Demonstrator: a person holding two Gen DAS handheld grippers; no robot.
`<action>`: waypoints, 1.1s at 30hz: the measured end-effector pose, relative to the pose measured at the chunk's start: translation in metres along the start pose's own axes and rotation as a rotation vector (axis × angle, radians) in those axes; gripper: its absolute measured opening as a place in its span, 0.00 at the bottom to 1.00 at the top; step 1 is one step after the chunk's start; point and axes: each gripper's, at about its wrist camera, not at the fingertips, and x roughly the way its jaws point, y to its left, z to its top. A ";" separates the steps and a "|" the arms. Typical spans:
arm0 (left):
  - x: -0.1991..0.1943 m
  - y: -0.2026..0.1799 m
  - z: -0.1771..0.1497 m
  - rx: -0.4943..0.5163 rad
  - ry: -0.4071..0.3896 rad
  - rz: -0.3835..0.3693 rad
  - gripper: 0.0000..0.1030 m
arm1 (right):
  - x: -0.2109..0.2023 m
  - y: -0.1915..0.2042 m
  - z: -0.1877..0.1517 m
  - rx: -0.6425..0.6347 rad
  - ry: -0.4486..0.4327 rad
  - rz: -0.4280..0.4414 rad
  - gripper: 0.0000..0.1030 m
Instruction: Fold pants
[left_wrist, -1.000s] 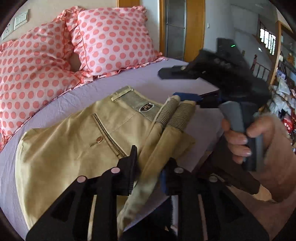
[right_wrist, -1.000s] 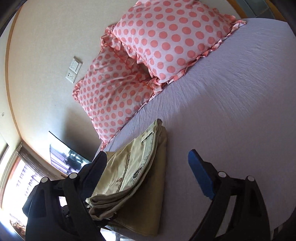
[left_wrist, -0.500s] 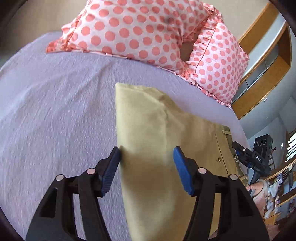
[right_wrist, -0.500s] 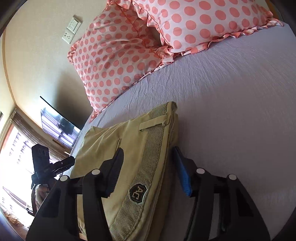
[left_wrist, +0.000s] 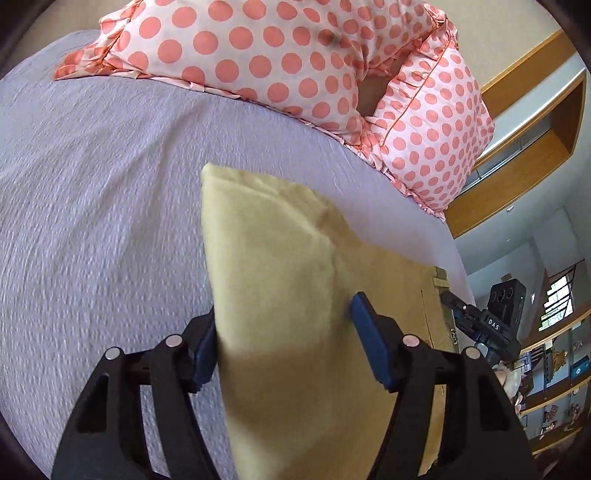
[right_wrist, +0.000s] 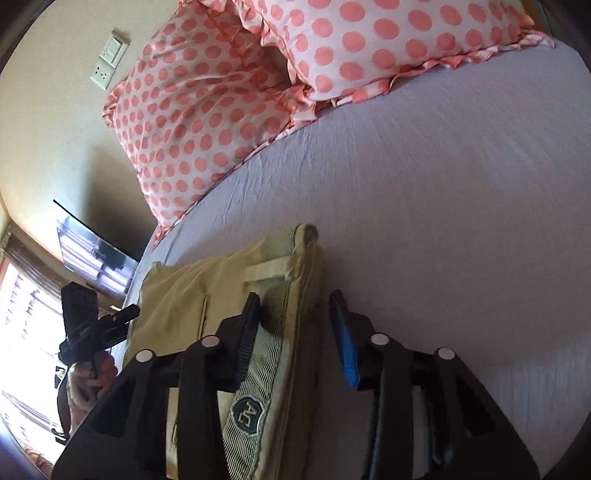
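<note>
1. The pants lie folded on the bed, near the pillows
2. My left gripper is spread wide astride the folded edge, gripping nothing
3. My right gripper gapes over the waistband, holding nothing
4. The cloth looks soft and limp, so I'd pinch the thicker waistband

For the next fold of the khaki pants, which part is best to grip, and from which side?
Likely the striped waistband edge of the khaki pants, approached from the bare sheet side: layers stack thick there. The right tongs straddle it, open.
</note>
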 end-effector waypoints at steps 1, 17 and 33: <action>0.000 -0.001 0.000 0.008 -0.001 0.009 0.63 | 0.003 0.003 -0.002 -0.021 0.008 0.018 0.44; -0.011 -0.062 0.058 0.204 -0.187 0.135 0.07 | 0.004 0.041 0.067 -0.131 -0.067 0.211 0.10; 0.004 -0.065 0.068 0.160 -0.268 0.213 0.58 | -0.001 0.019 0.072 -0.042 -0.133 0.070 0.75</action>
